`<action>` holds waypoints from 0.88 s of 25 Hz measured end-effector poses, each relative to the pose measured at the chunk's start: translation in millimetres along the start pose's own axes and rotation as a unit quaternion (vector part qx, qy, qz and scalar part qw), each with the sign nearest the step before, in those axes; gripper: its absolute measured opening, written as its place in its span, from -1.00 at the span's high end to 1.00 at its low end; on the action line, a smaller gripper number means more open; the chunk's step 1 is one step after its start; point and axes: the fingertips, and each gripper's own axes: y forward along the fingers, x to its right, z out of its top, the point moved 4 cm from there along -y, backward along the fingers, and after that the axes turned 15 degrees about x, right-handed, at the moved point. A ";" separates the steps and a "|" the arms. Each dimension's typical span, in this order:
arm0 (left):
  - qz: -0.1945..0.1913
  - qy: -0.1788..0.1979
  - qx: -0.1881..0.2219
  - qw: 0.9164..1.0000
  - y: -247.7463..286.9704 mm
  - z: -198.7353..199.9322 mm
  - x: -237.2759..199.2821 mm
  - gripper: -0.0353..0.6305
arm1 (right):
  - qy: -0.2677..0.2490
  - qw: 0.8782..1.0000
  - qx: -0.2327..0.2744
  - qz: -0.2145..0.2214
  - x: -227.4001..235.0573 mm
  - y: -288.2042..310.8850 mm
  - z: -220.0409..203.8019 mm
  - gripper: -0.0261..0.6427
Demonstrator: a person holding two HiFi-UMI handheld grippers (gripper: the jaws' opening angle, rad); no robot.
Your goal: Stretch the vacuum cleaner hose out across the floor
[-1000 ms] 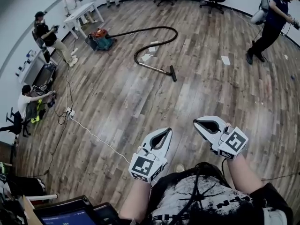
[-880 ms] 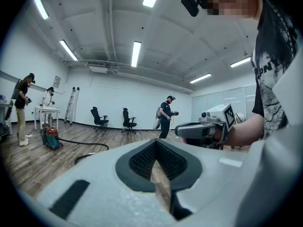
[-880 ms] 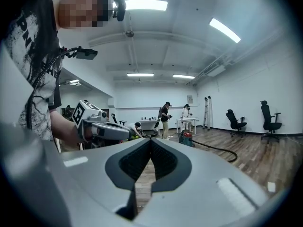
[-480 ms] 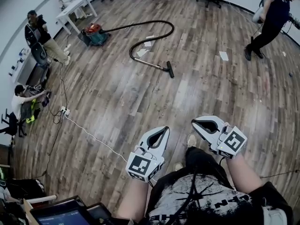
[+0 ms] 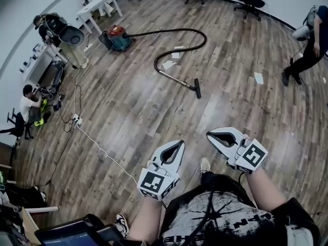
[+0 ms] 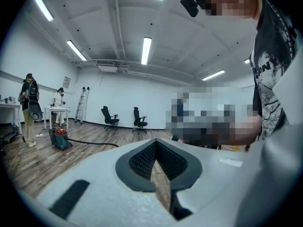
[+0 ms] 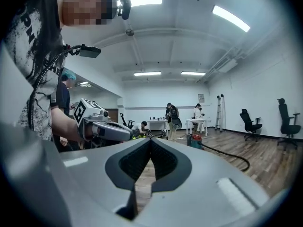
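Approach step, nothing grasped yet; left gripper (image 5: 176,151) and right gripper (image 5: 219,138) both have jaws closed and empty, held in front of the person; vacuum cleaner hose (image 5: 177,37) lies curled on the wood floor (image 5: 128,111) well ahead, running from the red vacuum (image 5: 118,37) to the floor nozzle (image 5: 197,88); next: get close, open the jaws, grip near the nozzle end.

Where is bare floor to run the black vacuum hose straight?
Open wood planks from the black floor nozzle down to the white cable, and right of the black hose to the white paper sheet. Crowded: left wall, around the seated person.
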 end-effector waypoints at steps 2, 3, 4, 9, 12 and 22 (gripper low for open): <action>0.009 0.002 0.005 1.000 24.0 4.8 -10.4 0.88 | 0.000 1.000 -0.005 0.010 25.5 5.9 4.1 0.90; 0.011 0.002 0.007 1.000 36.2 6.5 -14.3 0.88 | 0.002 1.000 -0.008 0.013 38.2 8.6 7.1 0.90; 0.012 0.002 0.008 1.000 47.8 7.5 -17.9 0.88 | 0.004 1.000 -0.008 0.016 50.7 11.8 10.4 0.90; 0.026 0.006 0.009 1.000 92.4 6.4 -40.7 0.88 | 0.009 0.999 0.011 0.034 103.5 25.8 10.1 0.90; 0.046 0.008 0.015 0.999 109.3 5.2 -58.2 0.88 | 0.015 0.999 0.008 0.046 128.6 32.9 2.0 0.90; 0.100 0.003 0.012 0.995 130.5 5.7 -107.8 0.88 | 0.032 0.997 0.011 0.075 178.8 70.6 -6.9 0.90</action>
